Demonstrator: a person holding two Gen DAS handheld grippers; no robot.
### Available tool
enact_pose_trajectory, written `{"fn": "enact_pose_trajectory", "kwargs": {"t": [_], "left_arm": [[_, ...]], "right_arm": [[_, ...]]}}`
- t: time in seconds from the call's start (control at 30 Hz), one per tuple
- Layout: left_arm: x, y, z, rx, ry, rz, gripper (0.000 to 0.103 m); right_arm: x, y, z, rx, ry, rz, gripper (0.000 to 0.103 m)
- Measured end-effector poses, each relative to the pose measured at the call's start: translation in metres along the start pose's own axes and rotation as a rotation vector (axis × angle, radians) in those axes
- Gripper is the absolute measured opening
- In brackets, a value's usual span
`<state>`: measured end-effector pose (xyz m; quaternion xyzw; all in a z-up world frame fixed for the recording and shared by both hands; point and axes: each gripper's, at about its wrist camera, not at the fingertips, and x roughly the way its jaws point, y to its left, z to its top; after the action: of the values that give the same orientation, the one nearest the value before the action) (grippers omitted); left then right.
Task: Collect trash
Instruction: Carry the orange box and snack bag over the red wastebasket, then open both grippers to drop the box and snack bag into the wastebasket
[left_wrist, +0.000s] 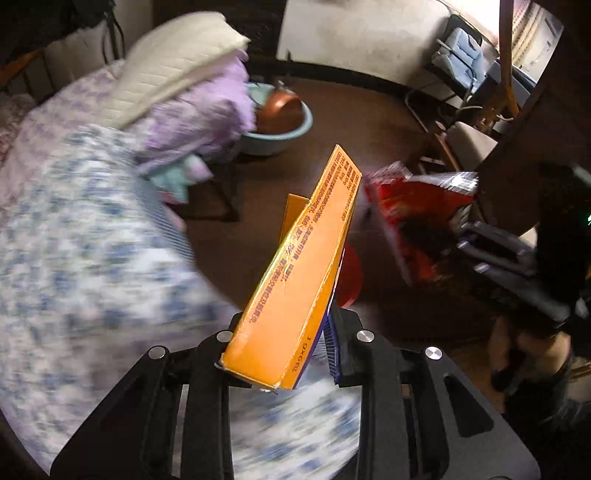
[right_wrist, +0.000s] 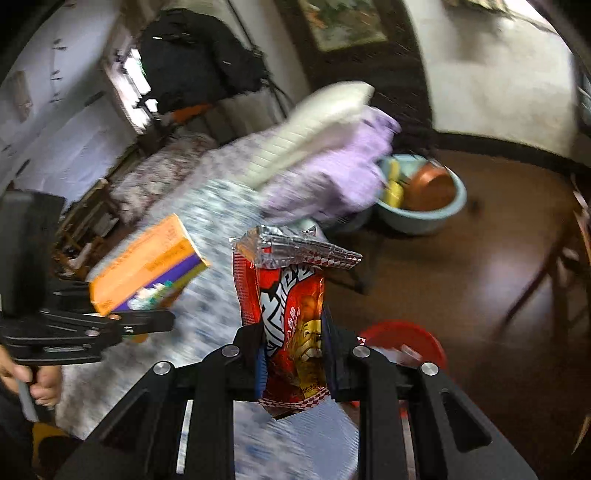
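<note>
Two pieces of trash are in hand, neither binned yet. Your left gripper (left_wrist: 291, 354) is clamped narrow on the bottom corner of an orange carton (left_wrist: 303, 266), which sticks up and forward from the jaws. Your right gripper (right_wrist: 295, 354) is pinched tight on a red snack wrapper (right_wrist: 291, 314), torn foil top standing above the fingers. Both items are off the floral bedding (left_wrist: 74, 240) and carried over dark floor. Judging by the task, pickup is done for these two; what's left is the drop, most likely into the red bin (right_wrist: 406, 339) that sits just past your right fingertips. I can't tell whether more trash remains on the bed, as the blur wipes out the surface detail. View differences: the left wrist camera shows the carton's orange printed side and only a sliver of the red bin behind it, plus your right gripper with the wrapper off to the right. The right wrist camera shows the bin's rim and some of its inside more openly, the carton's purple face, and your left hand (right_wrist: 40, 384) on the handle. Both views catch the blue basin (right_wrist: 424, 214) holding a copper pot (right_wrist: 432, 188), well away from the bin.
</note>
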<state>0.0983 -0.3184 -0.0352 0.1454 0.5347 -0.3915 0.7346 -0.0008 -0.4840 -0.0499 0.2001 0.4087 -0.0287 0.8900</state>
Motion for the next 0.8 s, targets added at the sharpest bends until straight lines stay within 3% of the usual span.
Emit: {"fn": "enact_pose_trajectory", "kwargs": {"t": [0.17, 0.3, 0.43, 0.7, 0.77, 0.8], "left_arm": [[0.05, -0.039, 0.019, -0.067, 0.032, -0.067, 0.029], [0.086, -0.06, 0.031, -0.113, 0.061, -0.057, 0.029], [0.128, -0.077, 0.044, -0.143, 0.094, 0.02, 0.029], [0.195, -0.066, 0.036, -0.32, 0.163, 0.063, 0.029], [0.213, -0.064, 0.03, -0.35, 0.196, 0.036, 0.03], [0.218, -0.064, 0.029, -0.338, 0.203, 0.045, 0.031]], "right_arm": [[0.024, -0.053, -0.022, 0.072, 0.038, -0.046, 0.024], [0.056, -0.095, -0.039, 0.132, 0.08, -0.065, 0.024], [0.085, -0.12, -0.058, 0.182, 0.13, -0.067, 0.024], [0.15, -0.145, -0.094, 0.243, 0.212, -0.061, 0.024], [0.164, -0.147, -0.1, 0.253, 0.215, -0.062, 0.028], [0.167, -0.147, -0.102, 0.253, 0.211, -0.075, 0.037]]}}
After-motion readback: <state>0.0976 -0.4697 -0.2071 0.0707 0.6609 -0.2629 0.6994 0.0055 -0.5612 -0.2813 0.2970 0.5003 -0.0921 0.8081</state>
